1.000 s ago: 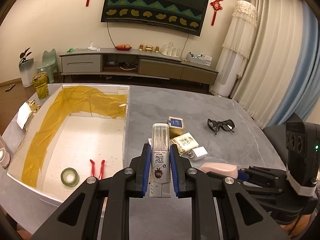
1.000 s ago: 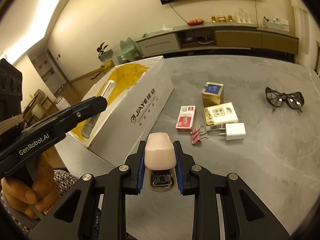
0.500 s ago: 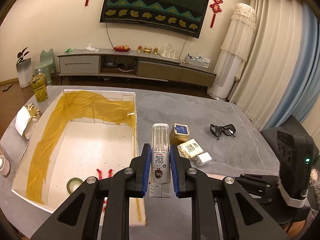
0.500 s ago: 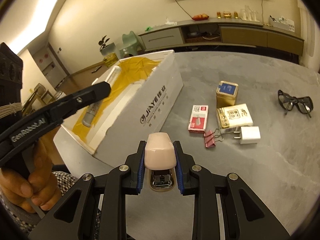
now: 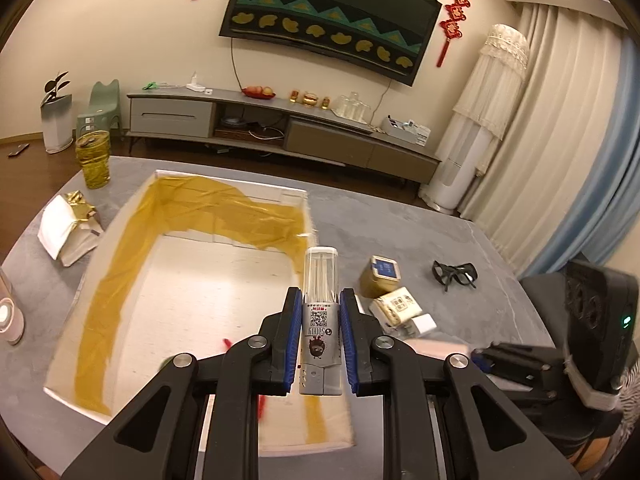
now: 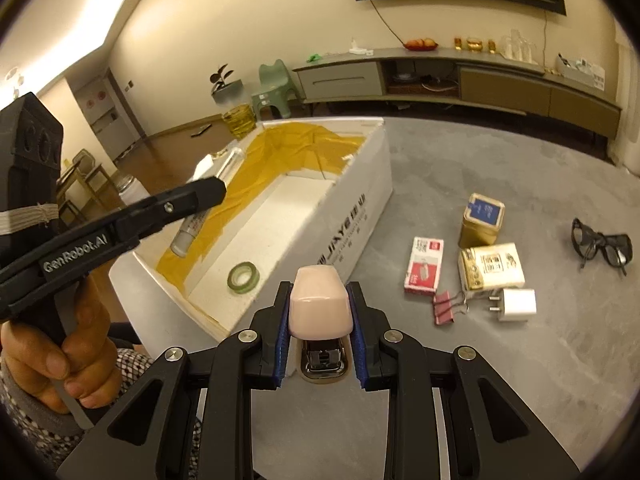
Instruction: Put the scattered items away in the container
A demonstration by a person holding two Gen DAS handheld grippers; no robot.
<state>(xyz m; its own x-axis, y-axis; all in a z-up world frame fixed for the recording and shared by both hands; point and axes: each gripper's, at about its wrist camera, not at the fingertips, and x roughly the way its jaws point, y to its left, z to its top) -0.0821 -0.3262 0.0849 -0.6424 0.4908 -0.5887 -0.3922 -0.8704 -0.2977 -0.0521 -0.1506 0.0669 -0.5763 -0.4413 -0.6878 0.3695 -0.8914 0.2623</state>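
Observation:
My left gripper (image 5: 321, 340) is shut on a clear toothpick dispenser (image 5: 321, 292) with a grey label, held above the near right corner of the white box (image 5: 100, 248) lined with yellow tape. From the right wrist view the dispenser (image 6: 208, 204) hangs over the box (image 6: 360, 208). My right gripper (image 6: 321, 332) is shut on a pink stapler (image 6: 320, 306), just outside the box's near wall. A green tape roll (image 6: 243, 277) lies inside the box. On the grey table lie a gold tin (image 6: 482, 220), a staple box (image 6: 424, 265), a tissue pack (image 6: 491, 266), a pink binder clip (image 6: 446, 308), a white charger (image 6: 516, 304) and black glasses (image 6: 602, 242).
Left of the box are a gold-and-white paper bag (image 5: 68, 226), a yellow glass jar (image 5: 93, 158) and a small round item (image 5: 6, 320) at the table edge. A hand (image 6: 52, 356) holds the left gripper's handle. A TV cabinet (image 5: 280, 120) stands behind the table.
Both grippers have risen and moved left toward the box. The dispenser now hangs over the box's near right corner; the stapler has come closer to the box wall.

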